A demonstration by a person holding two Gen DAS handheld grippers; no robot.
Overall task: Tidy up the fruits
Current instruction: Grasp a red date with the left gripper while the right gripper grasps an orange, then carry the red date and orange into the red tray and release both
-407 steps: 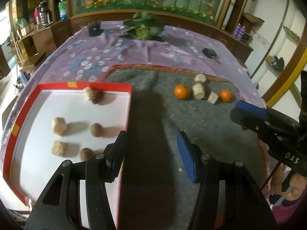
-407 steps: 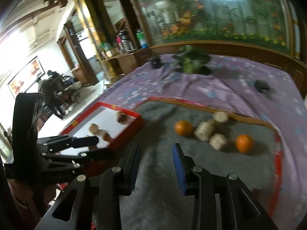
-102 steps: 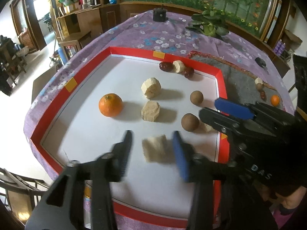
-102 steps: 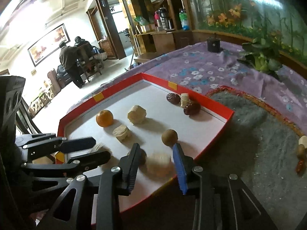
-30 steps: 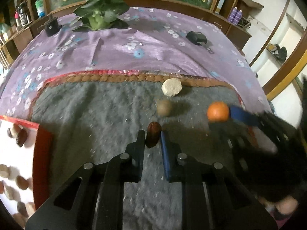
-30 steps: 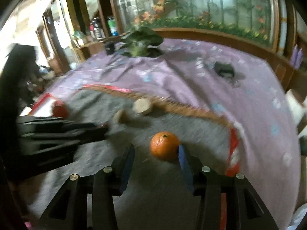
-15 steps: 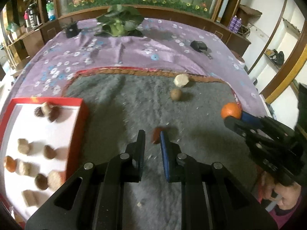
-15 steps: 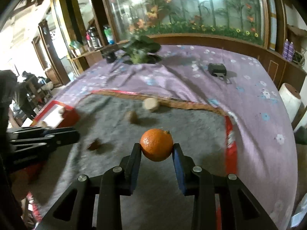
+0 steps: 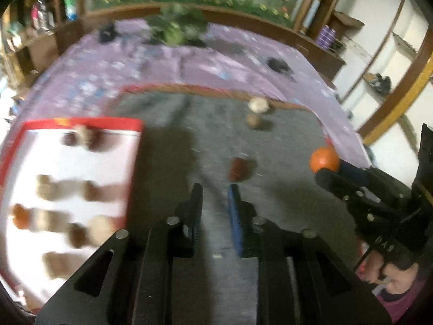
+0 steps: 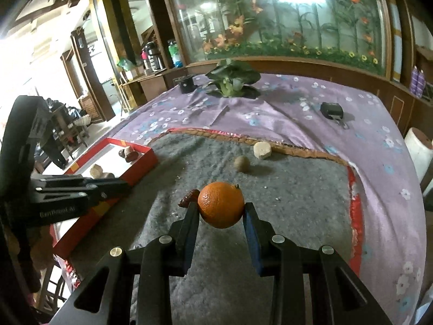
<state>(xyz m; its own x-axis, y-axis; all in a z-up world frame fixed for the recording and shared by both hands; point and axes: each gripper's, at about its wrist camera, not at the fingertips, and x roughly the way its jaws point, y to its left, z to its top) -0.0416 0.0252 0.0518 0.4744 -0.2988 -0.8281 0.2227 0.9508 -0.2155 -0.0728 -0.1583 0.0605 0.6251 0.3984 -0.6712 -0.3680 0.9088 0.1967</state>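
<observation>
My right gripper point(image 10: 220, 209) is shut on an orange point(image 10: 220, 204), held a little above the grey mat point(image 10: 284, 197); the left wrist view shows that orange point(image 9: 324, 159) at the right. My left gripper point(image 9: 215, 188) hangs over the mat with its jaws opening and nothing between them. A dark red date point(image 9: 238, 169) lies on the mat just beyond its fingertips, also visible as the date point(image 10: 188, 200) behind my right gripper's left finger. The red-rimmed white tray point(image 9: 81, 122) at the left holds several fruits and pale chunks.
A brown round fruit point(image 10: 241, 163) and a pale chunk point(image 10: 262, 150) lie near the mat's far edge. On the purple flowered cloth point(image 10: 297, 113) sit a green plant point(image 10: 232, 80), a black cup point(image 10: 186, 84) and a small black object point(image 10: 331, 109). People sit far left.
The left gripper's jaws have parted and the date it held now lies on the mat. The right gripper closed on the orange and lifted it off the mat.
</observation>
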